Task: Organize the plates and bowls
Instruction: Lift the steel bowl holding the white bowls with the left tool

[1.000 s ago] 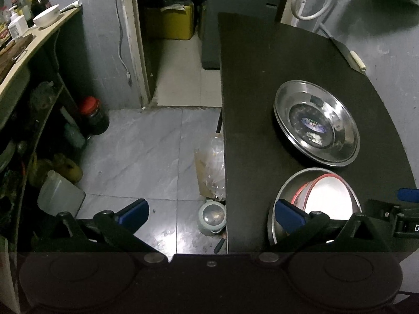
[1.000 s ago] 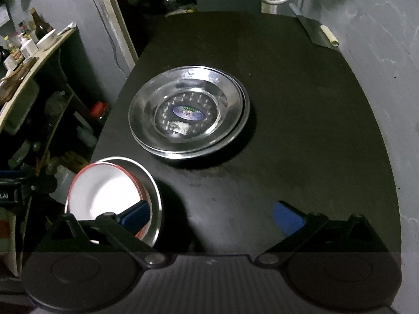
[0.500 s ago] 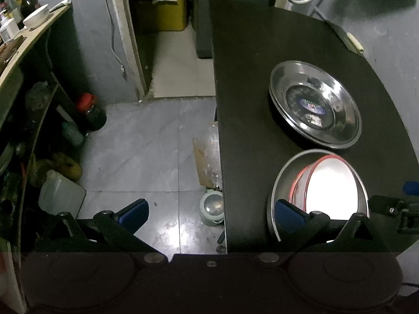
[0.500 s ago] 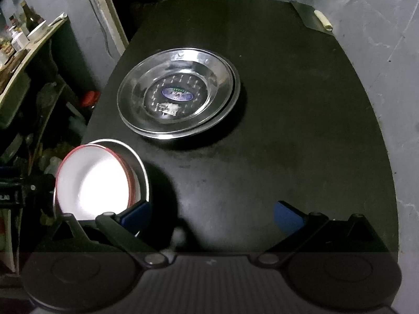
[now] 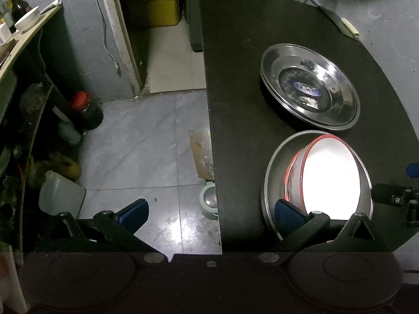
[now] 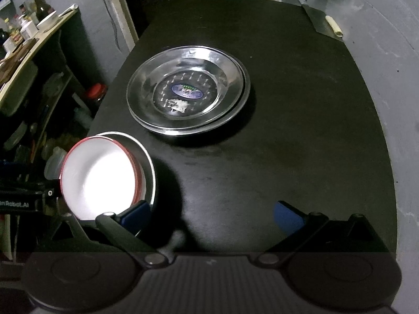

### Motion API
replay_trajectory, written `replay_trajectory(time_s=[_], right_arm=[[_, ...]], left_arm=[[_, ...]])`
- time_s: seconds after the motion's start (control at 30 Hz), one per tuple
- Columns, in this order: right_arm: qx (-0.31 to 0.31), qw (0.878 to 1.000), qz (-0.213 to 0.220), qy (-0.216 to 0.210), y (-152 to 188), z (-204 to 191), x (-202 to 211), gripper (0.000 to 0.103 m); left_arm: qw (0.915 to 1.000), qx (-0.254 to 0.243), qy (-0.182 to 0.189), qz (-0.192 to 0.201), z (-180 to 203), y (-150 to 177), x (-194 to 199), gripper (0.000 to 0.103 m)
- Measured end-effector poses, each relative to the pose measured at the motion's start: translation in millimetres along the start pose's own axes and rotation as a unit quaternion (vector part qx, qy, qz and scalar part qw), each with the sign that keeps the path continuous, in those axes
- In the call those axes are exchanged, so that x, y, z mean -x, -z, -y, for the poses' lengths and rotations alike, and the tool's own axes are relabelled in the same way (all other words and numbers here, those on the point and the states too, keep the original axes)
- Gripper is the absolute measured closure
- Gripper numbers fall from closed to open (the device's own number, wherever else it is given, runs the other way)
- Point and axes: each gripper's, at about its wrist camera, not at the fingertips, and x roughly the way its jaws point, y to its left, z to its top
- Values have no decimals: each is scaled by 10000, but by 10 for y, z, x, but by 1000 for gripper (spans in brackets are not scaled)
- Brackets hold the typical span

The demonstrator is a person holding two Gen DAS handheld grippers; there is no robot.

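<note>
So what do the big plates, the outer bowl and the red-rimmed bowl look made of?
Big plates: polished steel, mirror-like reflections, sticker at the centre. Outer bowl: duller brushed metal, probably steel. Red-rimmed bowl: glossy white inside, could be enamel or melamine; glare hides more.

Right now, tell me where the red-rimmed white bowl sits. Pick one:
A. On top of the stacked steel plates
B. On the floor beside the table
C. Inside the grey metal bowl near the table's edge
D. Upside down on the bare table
C: the white bowl nests in the metal bowl at the table edge, apart from the steel plates.
</note>
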Motion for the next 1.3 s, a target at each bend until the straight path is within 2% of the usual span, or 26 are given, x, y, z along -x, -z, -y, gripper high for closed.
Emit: replay_trajectory(time_s=[1.0,1.3], right_arm=[[238,9990,-305,-234,-42,-55,-159,1],[269,9984,-269,-416,-36,-42,-139,9]], left_arm=[[9984,-459,-321,-48,124,-15,-82,3],[9972,-678,-305,-15,189,-39,-80,10]])
